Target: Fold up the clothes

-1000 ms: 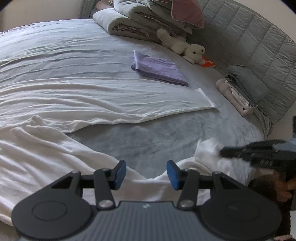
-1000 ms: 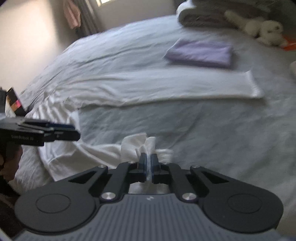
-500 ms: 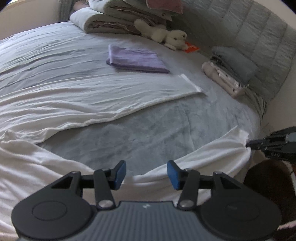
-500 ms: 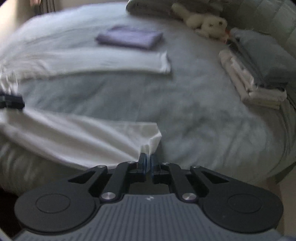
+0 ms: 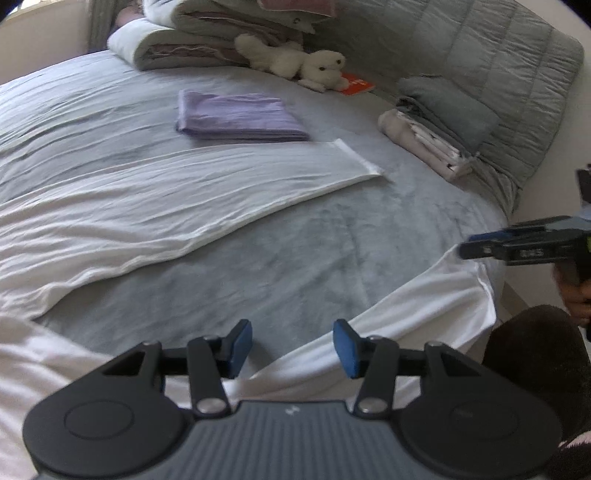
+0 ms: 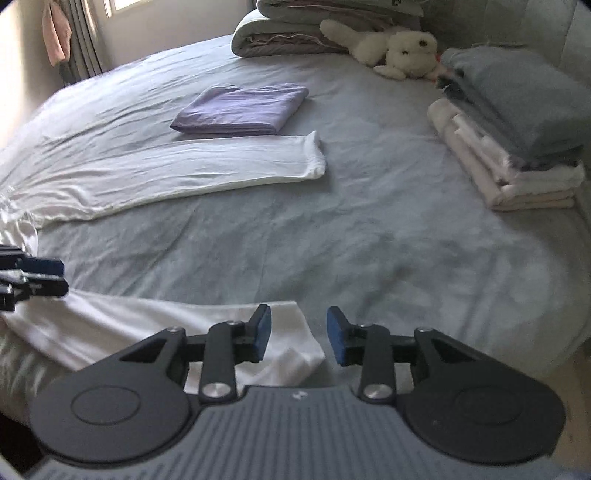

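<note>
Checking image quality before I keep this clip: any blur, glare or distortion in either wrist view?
Left wrist view: strong fisheye bending at the edges, the right hand-held gripper slightly smeared, bed sharp. Right wrist view: bright window washing out the top-left wall, soft blur at the lower-left edge.

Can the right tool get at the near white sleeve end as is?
Probably yes. The right tool is open, and the white fabric sleeve end lies flat at the grey bed's edge right below its left finger. Nothing lies over it; the left tool is further along the sleeve.
</note>
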Available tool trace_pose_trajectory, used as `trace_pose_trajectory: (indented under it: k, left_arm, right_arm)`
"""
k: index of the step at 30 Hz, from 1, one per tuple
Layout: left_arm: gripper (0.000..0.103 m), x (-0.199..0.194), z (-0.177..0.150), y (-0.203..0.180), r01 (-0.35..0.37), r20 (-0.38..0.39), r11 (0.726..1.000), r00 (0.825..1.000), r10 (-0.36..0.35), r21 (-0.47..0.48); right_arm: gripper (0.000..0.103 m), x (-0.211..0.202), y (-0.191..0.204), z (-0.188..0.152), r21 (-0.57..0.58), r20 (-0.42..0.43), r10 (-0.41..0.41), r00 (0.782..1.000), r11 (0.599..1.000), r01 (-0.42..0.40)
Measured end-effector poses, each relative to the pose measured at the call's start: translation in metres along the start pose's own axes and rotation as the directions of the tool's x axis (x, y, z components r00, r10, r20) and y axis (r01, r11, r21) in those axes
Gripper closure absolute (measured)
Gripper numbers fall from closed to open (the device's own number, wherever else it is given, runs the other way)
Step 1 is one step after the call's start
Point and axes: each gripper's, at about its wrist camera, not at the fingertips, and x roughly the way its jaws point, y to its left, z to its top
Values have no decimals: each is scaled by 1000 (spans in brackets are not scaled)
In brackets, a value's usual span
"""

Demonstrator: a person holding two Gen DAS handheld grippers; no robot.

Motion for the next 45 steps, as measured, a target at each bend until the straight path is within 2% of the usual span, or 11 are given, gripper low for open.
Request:
trace_pose_trajectory:
  k: [2,3,4,5,16,22,24,27,33,40,45]
  left_arm:
    - [57,6,3,-6,11,-8,1000,1000,-11,22]
    - [70,9,4,-9,17,-14,999,1000,-17,34]
    - [83,13,6,-12,31,-25,998,999,-30,47]
    - [85,16,7,-15,43,-36,997,999,-41,60]
    - [85,37,17,-41,30,-27,983,999,-25,180]
    - [67,33,28,-28,99,22,992,995,-101,82]
    - [65,32,30,-23,130,33,990,991,-132,55]
    - [59,30,32,-20,134,39,990,990,-135,43]
    - [58,9,36,2,60,108,998,992,-58,-16]
    - [58,-13,31,23,32,179,996,984,-17,-83]
    - [59,-18,22,12,69,179,998,982,-66,-11]
  right_arm:
    - [66,9,5,-2,-33,1,7,1000,999,-7]
    - [72,13,8,-4,-53,-2,7,1000,999,-7]
    - [98,16,11,-6,-80,-5,8,1000,997,-9]
    - [99,16,13,-8,-96,1,10,1000,995,-10]
    - [100,-15,5,2,-87,162,-9,987,996,23]
    - [100,-32,9,0,-127,244,2,970,991,30]
    - [100,-36,8,1,-129,263,11,965,991,24]
    - [100,-34,5,2,-130,262,8,965,991,27]
    - [100,-23,6,4,-136,229,-28,973,989,61]
    - [100,-10,8,17,-135,239,-82,967,984,117]
    - [100,11,6,33,-138,212,-111,971,980,143]
